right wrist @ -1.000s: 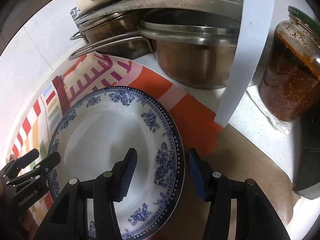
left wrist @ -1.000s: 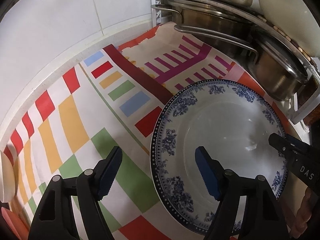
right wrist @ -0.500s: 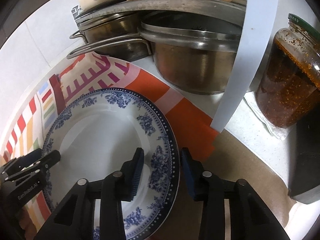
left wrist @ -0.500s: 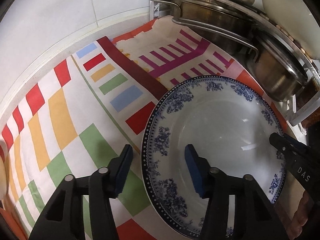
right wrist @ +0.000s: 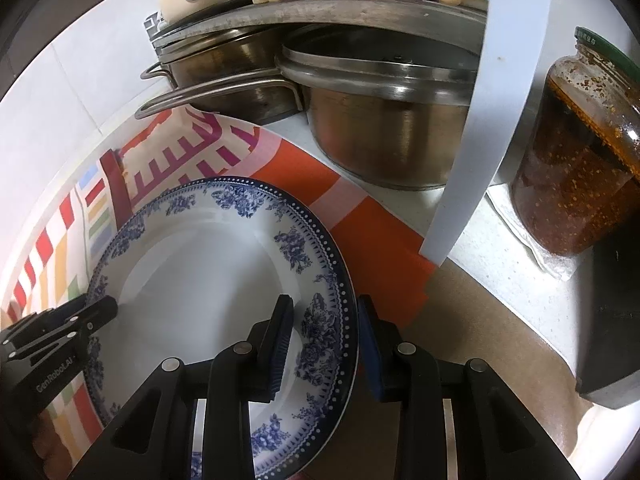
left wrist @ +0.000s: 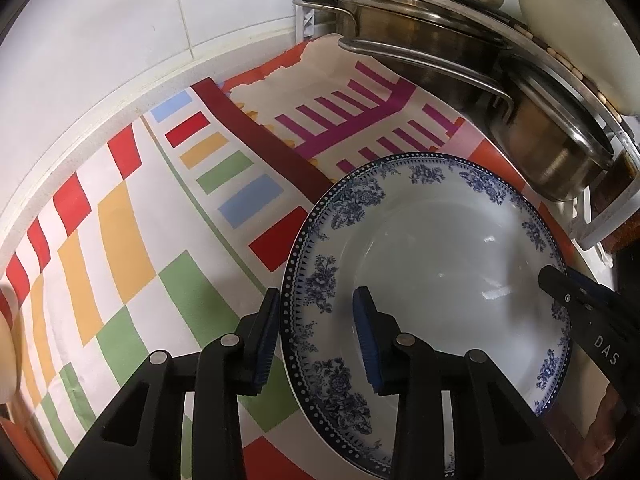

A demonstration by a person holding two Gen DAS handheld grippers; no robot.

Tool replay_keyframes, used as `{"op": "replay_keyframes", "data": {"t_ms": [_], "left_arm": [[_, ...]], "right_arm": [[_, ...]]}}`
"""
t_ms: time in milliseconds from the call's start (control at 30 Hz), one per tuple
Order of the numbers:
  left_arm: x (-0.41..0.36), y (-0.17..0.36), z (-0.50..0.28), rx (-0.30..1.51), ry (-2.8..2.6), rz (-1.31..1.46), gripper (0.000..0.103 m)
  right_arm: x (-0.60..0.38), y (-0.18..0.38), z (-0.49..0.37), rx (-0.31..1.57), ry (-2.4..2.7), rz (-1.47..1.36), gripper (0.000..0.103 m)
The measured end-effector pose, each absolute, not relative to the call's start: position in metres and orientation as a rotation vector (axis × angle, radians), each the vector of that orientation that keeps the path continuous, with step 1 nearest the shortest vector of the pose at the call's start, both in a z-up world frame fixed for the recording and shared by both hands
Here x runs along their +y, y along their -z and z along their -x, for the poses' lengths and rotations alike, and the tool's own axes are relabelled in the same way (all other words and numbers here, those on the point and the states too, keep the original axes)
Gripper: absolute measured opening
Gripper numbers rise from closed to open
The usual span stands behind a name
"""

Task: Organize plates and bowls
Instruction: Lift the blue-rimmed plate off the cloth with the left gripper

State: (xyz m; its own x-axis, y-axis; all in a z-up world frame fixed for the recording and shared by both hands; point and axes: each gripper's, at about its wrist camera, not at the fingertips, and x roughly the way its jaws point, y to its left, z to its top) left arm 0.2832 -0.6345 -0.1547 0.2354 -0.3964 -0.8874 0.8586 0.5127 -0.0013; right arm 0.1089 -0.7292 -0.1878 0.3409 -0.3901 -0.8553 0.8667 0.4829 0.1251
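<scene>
Hidden: I can't see the near edge of the round blue-and-white floral porcelain plate (left wrist: 432, 264); my tongs cover it.
Surroundings: stacked steel pots (right wrist: 384, 120) and a glass jar of red chili sauce (right wrist: 576, 168) stand behind; the plate lies on a colourful checked cloth (left wrist: 120, 240) over the desk.
Left tongs (left wrist: 316, 340): part-open, straddling the plate's left rim; I can't tell if they clamp.
Right tongs (right wrist: 324, 344): likewise, astride the right rim.

A glossy, smooth glaze is shown on the plate (left wrist: 440, 264). A matt woven cloth (left wrist: 132, 216) is laid beneath. Brushed metal (dully reflective) is seen on the pots (right wrist: 384, 128); the jar (right wrist: 576, 160) is glass.
</scene>
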Motion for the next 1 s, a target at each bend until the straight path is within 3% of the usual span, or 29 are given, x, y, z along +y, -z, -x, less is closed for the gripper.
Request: {"op": "replay_keyframes", "data": {"t_ms": [1000], "left_arm": [[-0.538,0.086,-0.269,0.928,0.867,-0.421,0.036]], "right_arm": [[-0.663,0.106,-0.109,0.798,0.844,-0.538,0.033]]}}
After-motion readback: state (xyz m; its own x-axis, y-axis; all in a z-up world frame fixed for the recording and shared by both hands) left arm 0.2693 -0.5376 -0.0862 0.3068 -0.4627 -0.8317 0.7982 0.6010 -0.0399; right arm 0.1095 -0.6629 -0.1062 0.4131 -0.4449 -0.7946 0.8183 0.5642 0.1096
